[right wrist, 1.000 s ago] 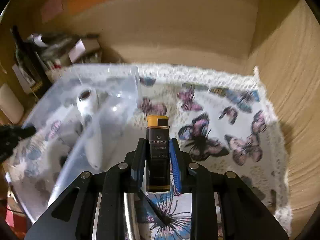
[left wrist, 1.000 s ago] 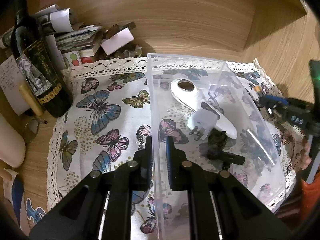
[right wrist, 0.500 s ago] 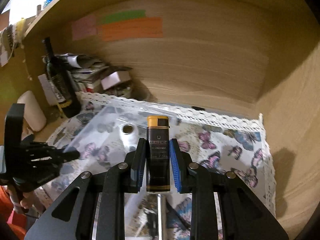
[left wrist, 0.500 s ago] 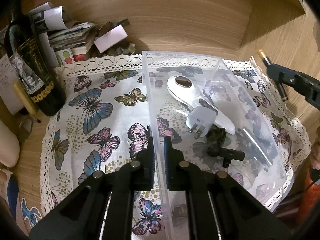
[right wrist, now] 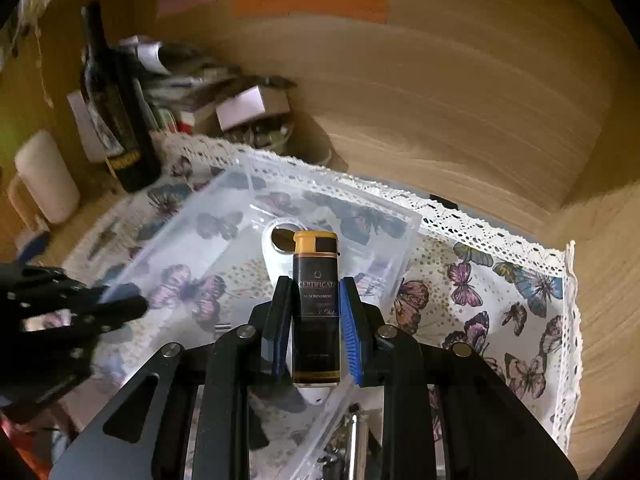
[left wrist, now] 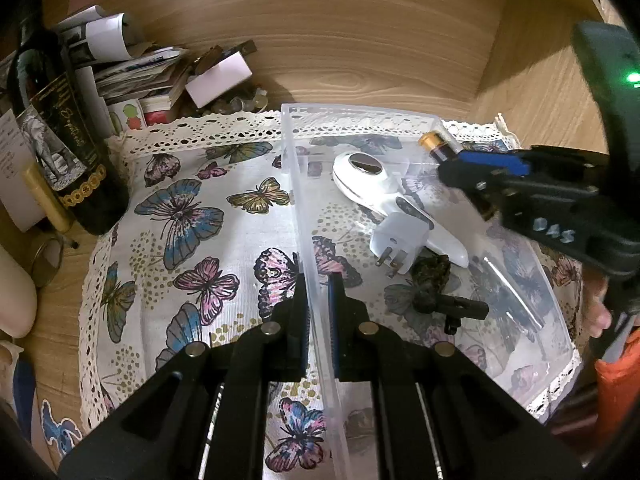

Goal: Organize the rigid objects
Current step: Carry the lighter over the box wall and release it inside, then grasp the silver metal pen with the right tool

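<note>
A clear plastic box (left wrist: 400, 120) stands on a butterfly-print cloth (left wrist: 192, 216). My left gripper (left wrist: 317, 280) is shut on the box's left wall (left wrist: 308, 240). Inside the box lie a white oval device (left wrist: 384, 188), a white plug adapter (left wrist: 396, 242) and a small black part (left wrist: 440, 292). My right gripper (right wrist: 316, 292) is shut on a dark lighter with a gold cap (right wrist: 316, 300) and holds it above the box (right wrist: 240, 240). In the left wrist view the right gripper (left wrist: 472, 164) hangs over the box's far right side, the lighter (left wrist: 436, 146) poking out.
A dark wine bottle (left wrist: 60, 136) stands at the left by a pile of papers and small boxes (left wrist: 168, 76). Wooden walls (left wrist: 360, 52) close the back and right. A white cylinder (right wrist: 48, 176) stands left of the bottle.
My right gripper has carried the lighter from beside the box on the cloth up and over the box. My left gripper keeps its hold on the box wall.
</note>
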Demonstrator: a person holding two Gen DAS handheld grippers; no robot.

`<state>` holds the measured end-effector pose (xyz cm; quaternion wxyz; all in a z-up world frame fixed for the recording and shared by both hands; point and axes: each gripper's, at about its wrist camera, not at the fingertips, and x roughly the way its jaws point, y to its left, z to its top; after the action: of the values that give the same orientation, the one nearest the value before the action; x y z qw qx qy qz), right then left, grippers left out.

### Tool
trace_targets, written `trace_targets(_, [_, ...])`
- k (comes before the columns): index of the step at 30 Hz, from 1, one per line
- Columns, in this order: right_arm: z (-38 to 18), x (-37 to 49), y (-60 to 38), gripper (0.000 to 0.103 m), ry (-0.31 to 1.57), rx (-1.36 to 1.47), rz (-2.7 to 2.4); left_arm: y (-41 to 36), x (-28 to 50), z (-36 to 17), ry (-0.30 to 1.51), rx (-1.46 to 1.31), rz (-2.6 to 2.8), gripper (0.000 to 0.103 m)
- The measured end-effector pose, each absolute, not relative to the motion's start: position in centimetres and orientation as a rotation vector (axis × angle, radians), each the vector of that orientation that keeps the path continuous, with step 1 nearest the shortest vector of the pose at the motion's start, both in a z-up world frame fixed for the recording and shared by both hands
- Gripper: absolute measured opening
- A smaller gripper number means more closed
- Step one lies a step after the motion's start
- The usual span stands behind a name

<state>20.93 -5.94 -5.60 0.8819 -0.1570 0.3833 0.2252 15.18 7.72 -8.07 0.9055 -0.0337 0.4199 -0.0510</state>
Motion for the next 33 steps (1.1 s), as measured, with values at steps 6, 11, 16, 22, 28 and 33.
trace_targets(6, [-7.2, 21.7, -4.8, 0.022, 0.855, -0.371, 0.469, 7.7, 15.2, -8.1, 0.866, -0.068, -0.111, 0.008])
trace_targets(11, [-6.7, 21.3, -5.0, 0.022, 0.854, -0.351, 0.497, 7.7, 15.3, -8.1, 0.867, -0.065, -0.116, 0.009])
trace_targets(16, [-4.3, 20.0, -6.8, 0.022, 0.782, -0.319, 0.483, 7.7, 15.3, -8.1, 0.868, -0.062, -0.114, 0.009])
trace_targets(22, [-2.2, 17.9, -10.7, 0.022, 0.720, -0.286, 0.426, 7.7, 15.4, -8.1, 0.872, -0.065, -0.110, 0.009])
trace_targets(28, [-4.1, 16.6, -13.5, 0.023, 0.770, -0.296, 0.356, 7.5, 15.4, -8.1, 0.871, -0.055, -0.104, 0.009])
trace_targets(33, [-7.5, 16.5, -15.0, 0.023, 0.887, -0.267, 0.349, 7.5, 15.4, -8.1, 0.871, -0.053, -0.104, 0.009])
